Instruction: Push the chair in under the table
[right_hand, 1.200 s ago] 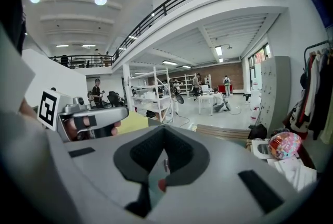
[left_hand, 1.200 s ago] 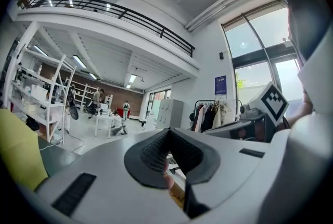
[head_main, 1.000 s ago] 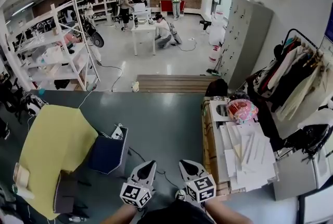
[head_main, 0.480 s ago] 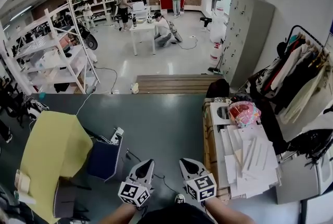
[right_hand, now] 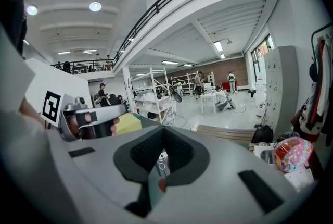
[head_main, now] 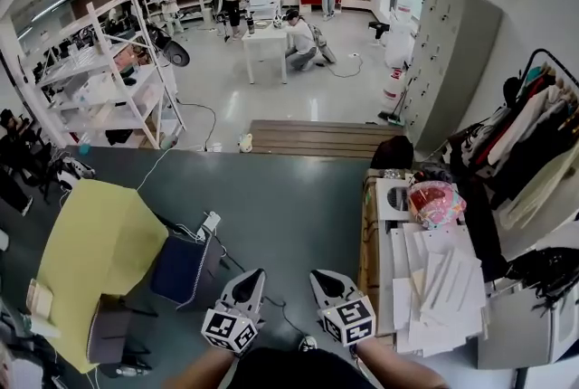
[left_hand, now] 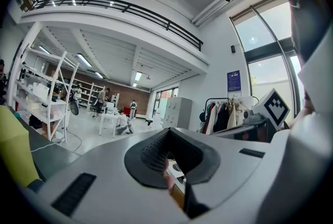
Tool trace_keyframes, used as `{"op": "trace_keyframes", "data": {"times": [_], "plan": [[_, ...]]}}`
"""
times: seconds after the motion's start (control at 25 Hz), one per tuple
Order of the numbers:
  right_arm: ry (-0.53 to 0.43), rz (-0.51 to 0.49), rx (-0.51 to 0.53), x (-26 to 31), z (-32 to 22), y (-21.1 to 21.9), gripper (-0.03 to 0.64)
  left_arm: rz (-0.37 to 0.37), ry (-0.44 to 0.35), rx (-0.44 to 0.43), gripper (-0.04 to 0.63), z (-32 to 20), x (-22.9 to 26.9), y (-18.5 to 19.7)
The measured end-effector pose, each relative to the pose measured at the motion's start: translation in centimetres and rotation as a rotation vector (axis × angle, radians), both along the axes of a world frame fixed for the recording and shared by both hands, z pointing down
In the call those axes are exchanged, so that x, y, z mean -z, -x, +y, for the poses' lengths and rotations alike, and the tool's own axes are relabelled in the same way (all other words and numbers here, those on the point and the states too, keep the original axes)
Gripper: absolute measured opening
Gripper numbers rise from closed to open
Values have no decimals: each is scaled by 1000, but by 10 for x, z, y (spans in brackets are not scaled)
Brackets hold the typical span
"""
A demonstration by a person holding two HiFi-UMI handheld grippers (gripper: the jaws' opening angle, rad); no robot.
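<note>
In the head view a chair with a dark blue seat (head_main: 181, 270) stands on the grey-green floor, against the right side of a table under a yellow cover (head_main: 95, 247). My left gripper (head_main: 254, 274) and right gripper (head_main: 318, 275) are held side by side at the bottom centre, to the right of the chair and apart from it. Both are shut with nothing between the jaws. The left gripper view shows its shut jaws and the yellow cover (left_hand: 11, 151) at the left edge. In the right gripper view, the left gripper (right_hand: 88, 120) sits in front of the yellow table (right_hand: 127, 123).
A wooden bench with white papers (head_main: 434, 274) and a pink bundle (head_main: 436, 202) runs along the right. Cables (head_main: 204, 229) lie on the floor by the chair. White shelving (head_main: 109, 80) stands at the left, grey lockers (head_main: 452, 52) and a clothes rack (head_main: 534, 134) at the right. People work at a far table.
The whole scene has slid a little to the right in the head view as the person moves. Both grippers keep the same shut, side-by-side pose.
</note>
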State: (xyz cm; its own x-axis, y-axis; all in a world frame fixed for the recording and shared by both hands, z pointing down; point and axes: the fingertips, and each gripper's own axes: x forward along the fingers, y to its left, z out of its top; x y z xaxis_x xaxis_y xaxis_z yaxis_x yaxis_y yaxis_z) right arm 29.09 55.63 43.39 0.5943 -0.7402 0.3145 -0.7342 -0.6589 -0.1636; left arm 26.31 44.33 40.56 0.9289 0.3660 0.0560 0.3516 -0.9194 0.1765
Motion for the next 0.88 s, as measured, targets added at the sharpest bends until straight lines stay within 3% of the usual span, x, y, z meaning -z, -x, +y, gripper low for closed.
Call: {"op": "trace_keyframes", "data": {"times": [0.52, 0.88], "plan": [[-12, -39, 23, -17, -5, -27, 14, -29, 1, 13, 9, -6, -13, -25], [-10, -35, -50, -12, -9, -90, 14, -9, 7, -54, 9, -18, -8, -90]]}}
